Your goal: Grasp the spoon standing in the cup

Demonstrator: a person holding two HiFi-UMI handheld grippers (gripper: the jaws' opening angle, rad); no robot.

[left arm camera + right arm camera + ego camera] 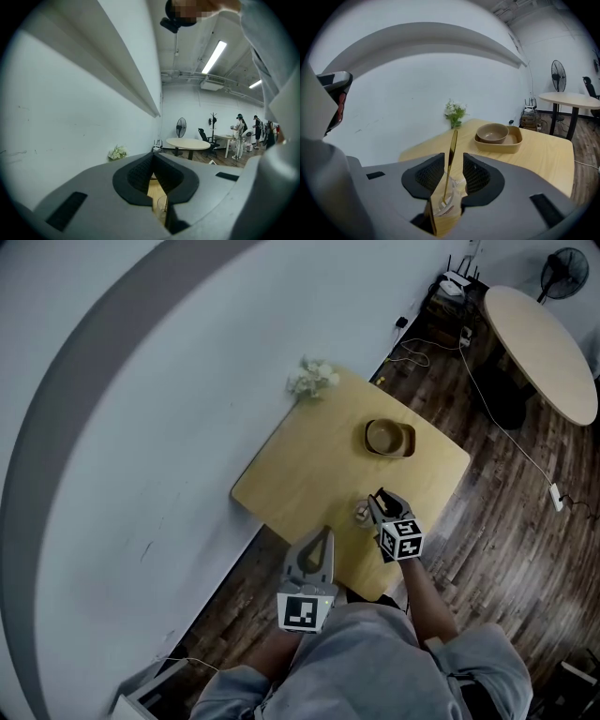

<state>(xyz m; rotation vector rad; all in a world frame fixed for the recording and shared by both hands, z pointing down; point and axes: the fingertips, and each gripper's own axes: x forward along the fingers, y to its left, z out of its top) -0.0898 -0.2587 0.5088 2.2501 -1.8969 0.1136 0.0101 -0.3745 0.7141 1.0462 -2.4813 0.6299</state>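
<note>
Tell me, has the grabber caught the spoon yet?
Not yet. Done: the right gripper is lined up, with the gold spoon, standing in the clear cup, between its open jaws. In hand: nothing is gripped. Left to do: squeeze the jaws onto the handle. The left gripper is shut and empty.

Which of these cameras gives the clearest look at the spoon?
The right gripper view: the gold spoon stands in the clear cup, between the parted jaws. The head view shows only a tiny cup by the right gripper; the left gripper view glimpses the cup, no spoon.
</note>
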